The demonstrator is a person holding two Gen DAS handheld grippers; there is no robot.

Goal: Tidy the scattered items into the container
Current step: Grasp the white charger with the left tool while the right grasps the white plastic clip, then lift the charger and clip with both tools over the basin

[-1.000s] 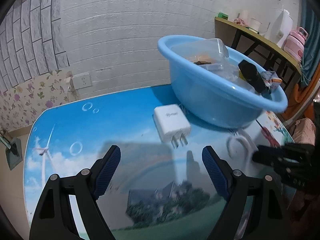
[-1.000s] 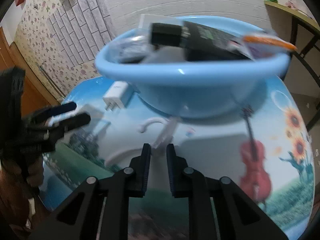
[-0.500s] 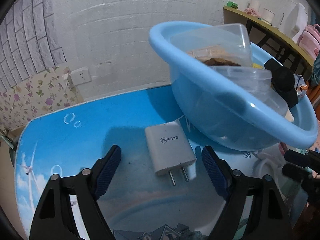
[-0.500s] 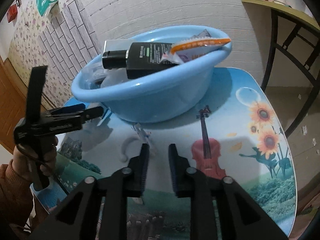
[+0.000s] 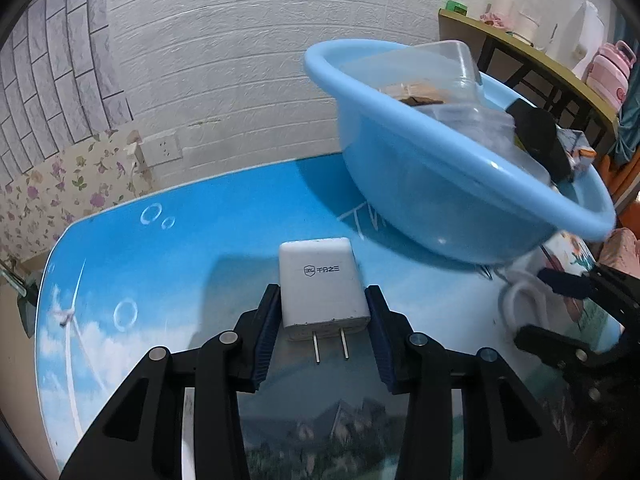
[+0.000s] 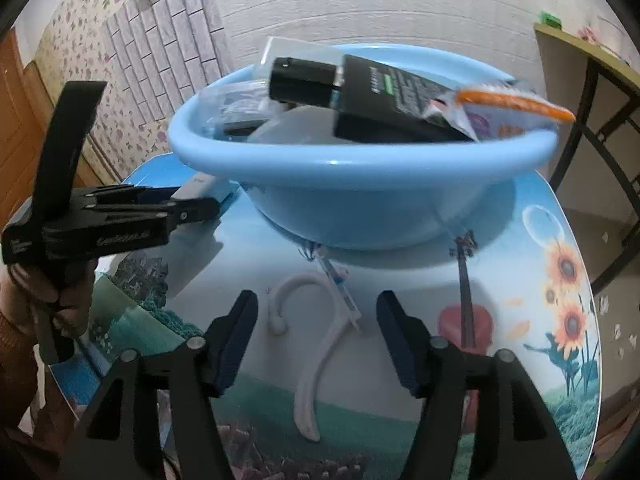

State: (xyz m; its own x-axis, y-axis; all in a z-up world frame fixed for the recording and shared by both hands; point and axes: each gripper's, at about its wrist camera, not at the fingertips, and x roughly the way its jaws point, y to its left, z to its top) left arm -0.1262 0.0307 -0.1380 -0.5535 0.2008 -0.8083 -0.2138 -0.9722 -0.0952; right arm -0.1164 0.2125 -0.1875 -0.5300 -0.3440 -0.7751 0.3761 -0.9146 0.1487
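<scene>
A white plug charger lies on the printed table, prongs toward me. My left gripper is shut on the white charger, one blue pad on each side. It also shows in the right wrist view, beside the blue basin. The basin holds a black bottle, clear plastic boxes and an orange-edged packet. My right gripper is open, its fingers either side of a white curved hook lying flat in front of the basin.
The round table has a picture print with sunflowers and a violin. A small syringe-like item lies by the hook. A white brick wall stands behind. A side table with a pink flask stands to the right.
My left gripper has moved forward around the charger and closed on it. My right gripper has opened from shut and come nearer the white hook.
</scene>
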